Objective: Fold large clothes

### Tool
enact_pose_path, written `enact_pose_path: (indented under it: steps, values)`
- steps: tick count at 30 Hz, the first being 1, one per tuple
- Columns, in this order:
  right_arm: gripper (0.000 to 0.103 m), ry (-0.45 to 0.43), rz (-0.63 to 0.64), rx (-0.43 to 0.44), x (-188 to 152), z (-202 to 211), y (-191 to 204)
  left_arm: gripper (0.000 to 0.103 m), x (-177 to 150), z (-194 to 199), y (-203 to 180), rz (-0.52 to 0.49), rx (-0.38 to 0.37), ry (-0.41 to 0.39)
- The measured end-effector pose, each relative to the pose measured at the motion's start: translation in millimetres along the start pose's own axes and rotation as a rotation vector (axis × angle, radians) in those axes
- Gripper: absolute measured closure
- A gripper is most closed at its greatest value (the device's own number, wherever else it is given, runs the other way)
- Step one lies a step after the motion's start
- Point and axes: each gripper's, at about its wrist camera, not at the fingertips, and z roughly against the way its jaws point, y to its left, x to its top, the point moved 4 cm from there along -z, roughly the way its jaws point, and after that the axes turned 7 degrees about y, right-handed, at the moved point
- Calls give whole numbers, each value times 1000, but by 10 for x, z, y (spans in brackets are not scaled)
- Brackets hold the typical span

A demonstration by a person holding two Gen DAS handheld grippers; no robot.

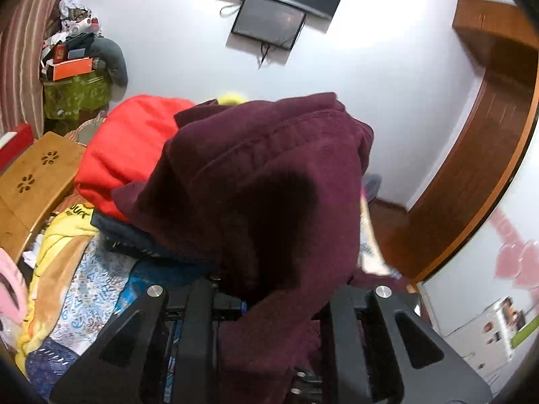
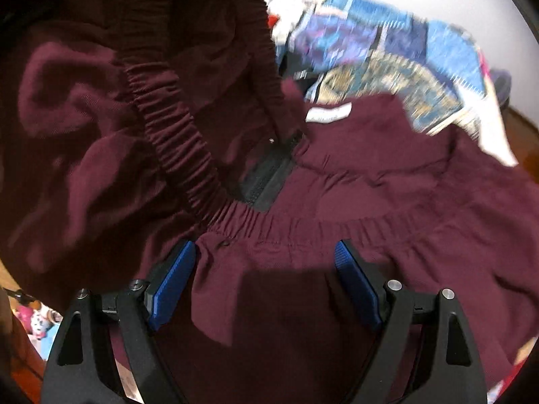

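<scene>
- Over the bed [image 1: 84, 279], with its patterned blue and yellow bedding, the maroon garment [image 1: 262, 175] hangs in a bunched heap right in front of the left gripper [image 1: 269, 303].
- Left gripper: the maroon cloth drapes down between its two black fingers [image 1: 198, 320] and covers their tips; the jaws look narrow around that fold, but whether they actually clamp it I cannot tell.
- Right gripper [image 2: 266, 269]: its jaws stand wide, the blue pads [image 2: 171, 286] well apart, with the garment spread across the gap and lying against both pads, not pinched.
- In the right wrist view the garment's gathered elastic band [image 2: 175, 148] runs diagonally towards the left pad, a black zipper [image 2: 269, 175] sits just above the jaws, and a white label [image 2: 328, 113] shows on the cloth further off.
- A patchwork blue quilt [image 2: 387, 54] lies beyond the garment, blurred.
- Behind the garment in the left wrist view a red garment [image 1: 124, 155] is piled on the bed, beside a wooden counter [image 1: 30, 181] at the left.
- A dark screen [image 1: 269, 22] hangs on the white wall.
</scene>
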Motion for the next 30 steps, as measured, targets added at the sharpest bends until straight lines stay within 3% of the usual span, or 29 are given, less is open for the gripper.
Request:
enact_pose_path:
  steps: [3, 6, 13, 17, 21, 23, 27, 30]
  values:
    - [21, 22, -30, 53, -14, -34, -122, 87, -50, -106, -36, -20, 20, 16]
    - [21, -28, -83, 86, -62, 183, -345, 87, -6, -154, -233, -55, 12, 16]
    - [21, -223, -257, -26, -404, 986, -1195, 87, -38, -491, -1081, -191, -35, 45]
    - [21, -304, -372, -105, -713, 1355, -1607, 87, -424, -857, -1647, -293, -71, 137]
    - [21, -329, -441, -179, -994, 1571, -1924, 87, -999, -1101, -2067, -410, -128, 273]
    - [21, -326, -462, -196, -1128, 1620, -2017, 87, -1302, -1181, -2190, -487, -120, 331]
    - [21, -314, -484, -208, -1321, 1641, -2082, 82, -1630, -1161, -2223, -620, -59, 310]
    - [21, -314, -496, -200, -1376, 1646, -2103, 68, -1628, -1102, -2201, -616, -76, 334]
